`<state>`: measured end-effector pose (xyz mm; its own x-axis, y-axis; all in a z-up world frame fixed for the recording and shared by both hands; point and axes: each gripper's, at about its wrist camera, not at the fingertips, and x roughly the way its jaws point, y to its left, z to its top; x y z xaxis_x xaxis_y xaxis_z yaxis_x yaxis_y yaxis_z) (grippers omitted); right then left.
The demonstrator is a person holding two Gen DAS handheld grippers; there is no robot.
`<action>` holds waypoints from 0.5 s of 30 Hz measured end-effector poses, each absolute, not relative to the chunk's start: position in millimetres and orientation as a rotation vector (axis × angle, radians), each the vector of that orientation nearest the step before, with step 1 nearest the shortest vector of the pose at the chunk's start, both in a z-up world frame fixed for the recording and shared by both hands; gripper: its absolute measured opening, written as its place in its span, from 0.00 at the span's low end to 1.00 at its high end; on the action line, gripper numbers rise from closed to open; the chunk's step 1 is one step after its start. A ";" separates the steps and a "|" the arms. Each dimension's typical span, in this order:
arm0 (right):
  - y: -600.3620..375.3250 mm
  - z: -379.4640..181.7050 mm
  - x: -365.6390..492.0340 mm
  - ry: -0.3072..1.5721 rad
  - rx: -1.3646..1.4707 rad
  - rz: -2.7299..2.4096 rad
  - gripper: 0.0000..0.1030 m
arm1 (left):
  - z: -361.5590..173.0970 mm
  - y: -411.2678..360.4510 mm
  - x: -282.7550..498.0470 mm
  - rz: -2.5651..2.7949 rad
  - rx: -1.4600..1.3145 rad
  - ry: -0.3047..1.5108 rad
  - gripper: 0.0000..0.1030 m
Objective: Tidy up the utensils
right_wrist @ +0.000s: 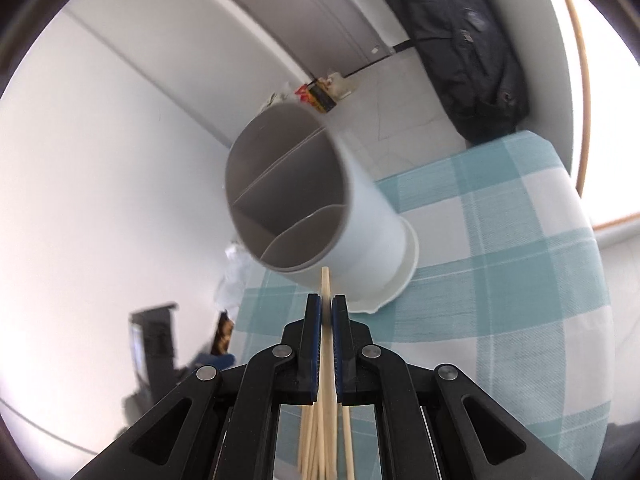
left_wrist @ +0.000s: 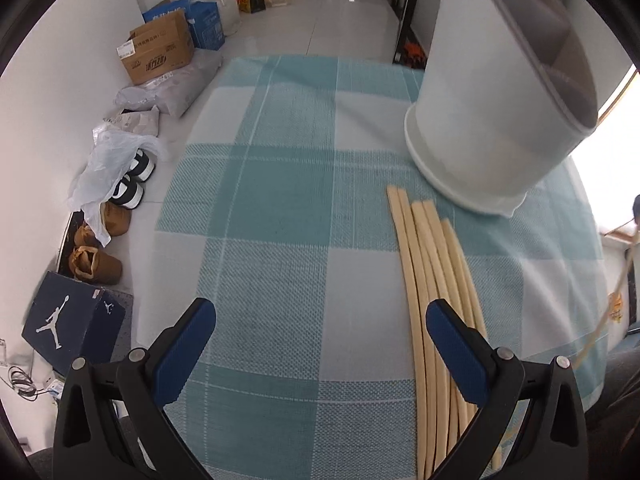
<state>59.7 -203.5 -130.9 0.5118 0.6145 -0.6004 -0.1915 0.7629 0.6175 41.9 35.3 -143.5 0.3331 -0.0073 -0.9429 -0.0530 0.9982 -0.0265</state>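
right gripper (right_wrist: pixel 327 312) pinches pale wooden chopsticks (right_wrist: pixel 326 344).

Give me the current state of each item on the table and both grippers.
Utensil holder: upright on the checked cloth, divided compartments, nothing visible inside.
Held chopstick: clamped in the right gripper, tip pointing toward the holder, not yet in.
Loose chopsticks: lying flat in a bundle on the tablecloth, beside the holder.
Right gripper: shut on the chopstick.
Left gripper: open, holding nothing, above the cloth.
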 end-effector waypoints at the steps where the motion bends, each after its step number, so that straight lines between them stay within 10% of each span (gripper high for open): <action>1: -207.8 -132.5 58.6 0.910 0.528 0.511 0.04 | -146.8 35.2 42.4 0.045 -0.048 1.246 0.99; 15: -258.4 -116.8 48.0 0.860 0.540 0.529 0.04 | -158.8 24.8 55.8 0.073 -0.052 1.312 0.98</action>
<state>48.0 -258.4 -116.8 0.5436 0.6288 -0.5560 -0.2129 0.7440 0.6333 55.8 24.8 -158.8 0.2546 0.0242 -0.9667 -0.0828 0.9966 0.0031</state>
